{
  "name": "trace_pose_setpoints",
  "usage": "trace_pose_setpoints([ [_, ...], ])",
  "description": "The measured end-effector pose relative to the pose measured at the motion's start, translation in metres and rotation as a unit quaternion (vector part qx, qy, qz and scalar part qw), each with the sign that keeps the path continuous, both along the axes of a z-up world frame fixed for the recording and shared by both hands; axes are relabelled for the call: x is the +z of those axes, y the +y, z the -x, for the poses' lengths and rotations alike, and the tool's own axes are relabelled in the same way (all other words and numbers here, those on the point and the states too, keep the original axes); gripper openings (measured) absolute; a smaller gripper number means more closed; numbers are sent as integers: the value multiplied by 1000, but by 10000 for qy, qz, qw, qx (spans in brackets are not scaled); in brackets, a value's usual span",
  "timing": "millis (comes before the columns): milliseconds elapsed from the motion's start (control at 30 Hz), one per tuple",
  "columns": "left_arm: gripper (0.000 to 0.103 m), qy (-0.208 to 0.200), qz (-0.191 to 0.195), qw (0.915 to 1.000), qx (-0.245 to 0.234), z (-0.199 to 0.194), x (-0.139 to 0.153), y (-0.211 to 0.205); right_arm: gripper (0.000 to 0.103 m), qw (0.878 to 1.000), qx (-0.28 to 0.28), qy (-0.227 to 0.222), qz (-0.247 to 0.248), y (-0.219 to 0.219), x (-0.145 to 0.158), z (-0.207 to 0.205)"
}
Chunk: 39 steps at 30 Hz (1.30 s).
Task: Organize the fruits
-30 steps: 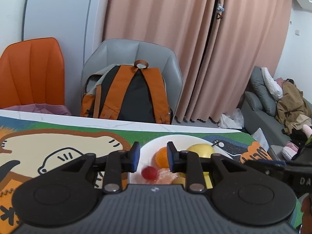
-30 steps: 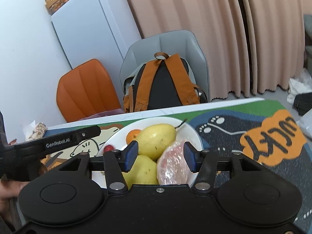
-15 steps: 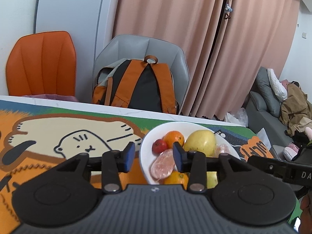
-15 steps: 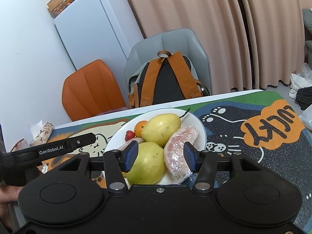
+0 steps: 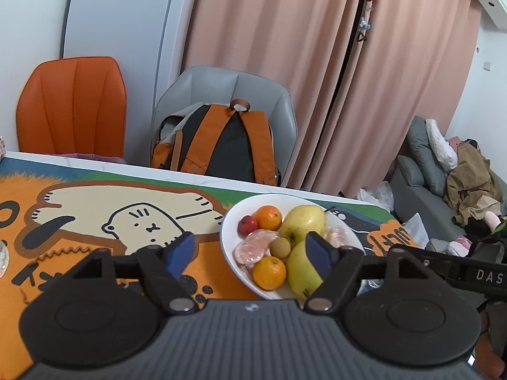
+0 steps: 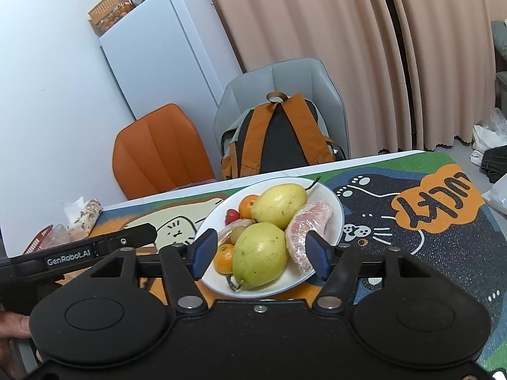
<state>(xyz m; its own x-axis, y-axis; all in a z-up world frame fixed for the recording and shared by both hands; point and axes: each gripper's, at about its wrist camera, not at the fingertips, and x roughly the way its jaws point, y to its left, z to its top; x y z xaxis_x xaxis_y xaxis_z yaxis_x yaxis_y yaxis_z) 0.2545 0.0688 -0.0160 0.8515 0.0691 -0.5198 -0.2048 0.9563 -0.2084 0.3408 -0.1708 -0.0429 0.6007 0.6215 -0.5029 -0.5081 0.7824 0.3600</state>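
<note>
White and heaped with fruit, the plate (image 6: pixel 332 202) sat near the far edge of the table mat (image 6: pixel 443 253), bare mat on either side. The left gripper (image 5: pixel 250 250) and right gripper (image 6: pixel 259 253), both empty, had just been opening.
</note>
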Motion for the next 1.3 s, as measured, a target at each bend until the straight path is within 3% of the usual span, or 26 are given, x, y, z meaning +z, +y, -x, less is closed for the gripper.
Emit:
trace_pose_setpoints([
  [133,89,-11,-132,9999,57,15,5,-5,84,9999,-19,-112,-25,-4,6,13],
  [533,100,111,-165,9997,103,58,10,-13,103,9996,67,-243,-129,-16,14,47],
  [1300,101,81,-277,9995,89,128,25,-19,103,9990,269,-340,-46,-25,26,105],
])
